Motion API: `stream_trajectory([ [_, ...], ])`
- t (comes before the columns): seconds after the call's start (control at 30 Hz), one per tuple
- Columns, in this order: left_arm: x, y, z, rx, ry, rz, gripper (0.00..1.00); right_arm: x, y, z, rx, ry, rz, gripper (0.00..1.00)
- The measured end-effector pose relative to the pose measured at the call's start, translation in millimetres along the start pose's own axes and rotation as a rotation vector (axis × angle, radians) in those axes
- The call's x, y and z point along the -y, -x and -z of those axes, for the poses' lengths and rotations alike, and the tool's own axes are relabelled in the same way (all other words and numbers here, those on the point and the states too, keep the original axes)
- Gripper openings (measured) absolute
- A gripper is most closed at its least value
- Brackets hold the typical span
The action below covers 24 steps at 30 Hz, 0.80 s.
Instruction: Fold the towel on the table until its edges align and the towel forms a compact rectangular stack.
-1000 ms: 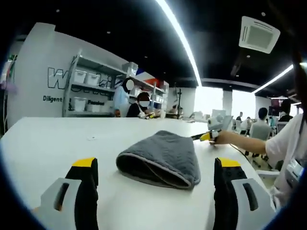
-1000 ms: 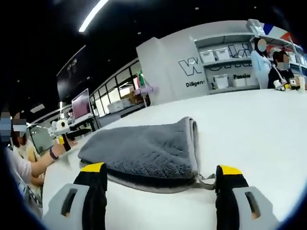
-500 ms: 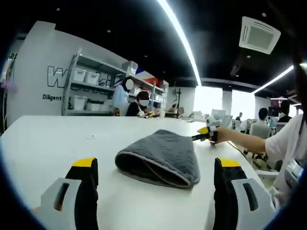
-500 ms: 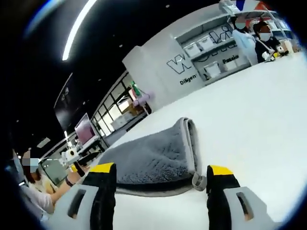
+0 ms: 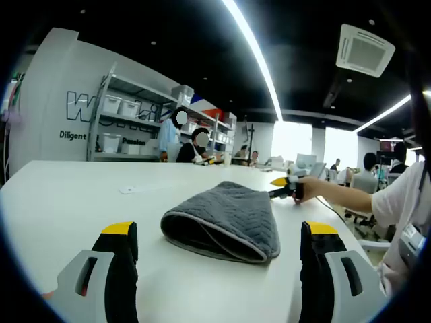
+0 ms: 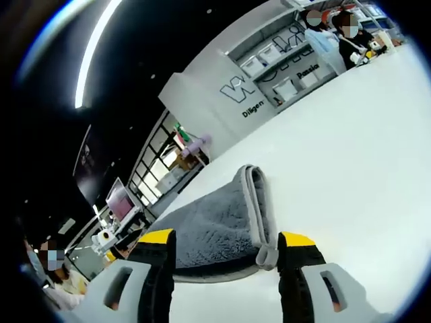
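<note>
The grey towel (image 5: 225,221) lies folded over on the white table (image 5: 67,202), just beyond my left gripper (image 5: 219,235), whose jaws stand wide apart and empty. My right gripper (image 6: 225,239), jaws also apart, hovers at the towel's near edge, holding nothing.

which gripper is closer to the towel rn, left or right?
The right gripper: the grey towel lies right at its open jaws, while the left gripper hangs back with bare white table between it and the towel.

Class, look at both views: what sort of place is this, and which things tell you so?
Probably an open-plan lab or office: shelving with storage bins, a ceiling air-conditioning unit, and a monitor on a desk.
</note>
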State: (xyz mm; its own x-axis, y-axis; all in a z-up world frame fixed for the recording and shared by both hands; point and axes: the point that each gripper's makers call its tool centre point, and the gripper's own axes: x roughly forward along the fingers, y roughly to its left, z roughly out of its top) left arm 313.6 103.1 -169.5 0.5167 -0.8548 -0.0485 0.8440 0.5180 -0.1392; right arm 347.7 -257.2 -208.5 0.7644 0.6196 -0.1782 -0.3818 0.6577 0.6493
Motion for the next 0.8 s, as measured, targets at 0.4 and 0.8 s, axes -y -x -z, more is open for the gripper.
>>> stream_trajectory([
  [0.4,0.1,-0.1,2.1,-0.006,-0.004,-0.004,0.99,0.5,-4.3,11.7,0.007,-0.073,0.021,0.31],
  [0.8,-0.3,-0.1,2.4,-0.011,-0.007,-0.006,0.99,13.7,-8.4,12.6,-0.027,0.044,0.116,0.15],
])
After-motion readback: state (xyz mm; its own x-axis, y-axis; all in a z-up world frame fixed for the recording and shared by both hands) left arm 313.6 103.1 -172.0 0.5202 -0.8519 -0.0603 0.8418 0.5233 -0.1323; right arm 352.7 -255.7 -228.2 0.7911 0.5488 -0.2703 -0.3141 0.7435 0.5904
